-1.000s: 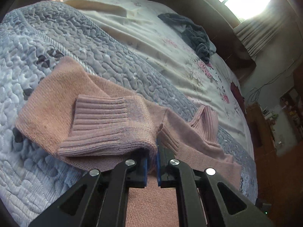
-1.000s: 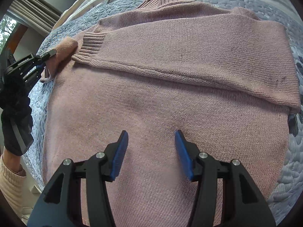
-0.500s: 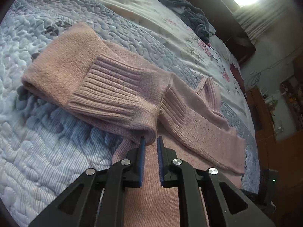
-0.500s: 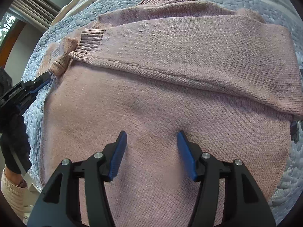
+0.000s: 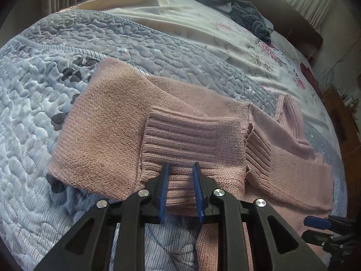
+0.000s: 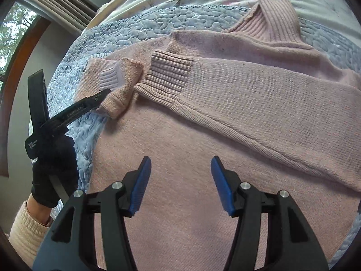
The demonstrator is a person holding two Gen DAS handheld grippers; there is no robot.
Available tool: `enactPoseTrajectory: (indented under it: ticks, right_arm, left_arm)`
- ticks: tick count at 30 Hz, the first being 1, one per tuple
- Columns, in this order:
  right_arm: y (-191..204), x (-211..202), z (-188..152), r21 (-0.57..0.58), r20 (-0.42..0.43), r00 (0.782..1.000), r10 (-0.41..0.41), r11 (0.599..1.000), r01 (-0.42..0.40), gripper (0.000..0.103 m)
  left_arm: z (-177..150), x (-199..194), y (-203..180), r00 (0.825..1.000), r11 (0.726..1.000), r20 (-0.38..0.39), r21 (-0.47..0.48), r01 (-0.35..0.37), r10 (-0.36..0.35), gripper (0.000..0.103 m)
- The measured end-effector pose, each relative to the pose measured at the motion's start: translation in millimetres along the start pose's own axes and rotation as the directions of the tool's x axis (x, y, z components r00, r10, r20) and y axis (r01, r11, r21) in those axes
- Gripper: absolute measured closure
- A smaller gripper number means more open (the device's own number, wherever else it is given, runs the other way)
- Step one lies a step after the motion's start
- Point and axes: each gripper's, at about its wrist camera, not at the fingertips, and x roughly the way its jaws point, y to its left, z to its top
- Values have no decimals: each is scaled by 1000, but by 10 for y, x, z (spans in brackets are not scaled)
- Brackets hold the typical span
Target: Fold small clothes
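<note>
On the quilted bed (image 5: 140, 45), sleeve-folding underway: left hand-held gripper (image 5: 179, 188) parted at the pink sweater (image 6: 203, 149)'s doubled-back cuff (image 5: 191, 140), right hand-held gripper (image 6: 179, 181) wide open above its body; next, likely fold the hem.

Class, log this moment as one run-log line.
left claw: open at folded cuff | right claw: open above pink knitted turtleneck sweater | blue quilted bedspread

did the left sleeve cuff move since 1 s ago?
Yes. In the right wrist view the left sleeve cuff now lies folded in beside the other sleeve's cuff, nearer the fixed turtleneck collar. The left gripper has opened.
</note>
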Motion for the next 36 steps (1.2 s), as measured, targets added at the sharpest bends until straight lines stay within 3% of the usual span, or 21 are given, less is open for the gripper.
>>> enactPoseTrajectory:
  ticks: [4, 7, 8, 14, 15, 18, 20, 26, 31, 36]
  right_arm:
    - [160, 118, 191, -16, -15, 1000, 1, 1000, -1, 47]
    - [327, 278, 386, -10, -34, 999, 33, 999, -33, 47]
    - [378, 341, 464, 3, -40, 998, 49, 999, -49, 47]
    - [561, 830, 801, 170, -106, 969, 225, 964, -205, 47]
    - [585, 919, 820, 189, -116, 966, 232, 960, -207, 50]
    - [688, 1025, 843, 170, -121, 968, 222, 965, -200, 74]
    - [759, 929, 852, 126, -94, 972, 217, 971, -204, 87]
    - [721, 200, 866, 13, 47, 968, 248, 968, -249, 89]
    - [262, -375, 763, 21, 134, 965, 226, 973, -231, 89]
    - [-393, -773, 576, 63, 183, 974, 132, 987, -145, 89]
  left_arm:
    - [40, -267, 141, 998, 997, 22, -59, 57, -56, 80]
    - [90, -531, 311, 998, 998, 67, -64, 21, -17, 67]
    - [114, -592, 368, 998, 998, 70, -65, 10, -5, 67]
    - [160, -845, 690, 995, 996, 93, -85, -23, 31, 65]
    - [148, -863, 718, 995, 996, 95, -85, -27, 35, 65]
    - [103, -879, 789, 996, 995, 84, -92, -34, 42, 63]
    - [85, -877, 805, 996, 995, 81, -98, -33, 41, 63]
    - [127, -879, 670, 995, 995, 96, -101, -5, 14, 63]
    - [162, -782, 316, 996, 998, 92, -56, 17, -12, 63]
    - [144, -600, -41, 997, 999, 67, -26, 45, -43, 63]
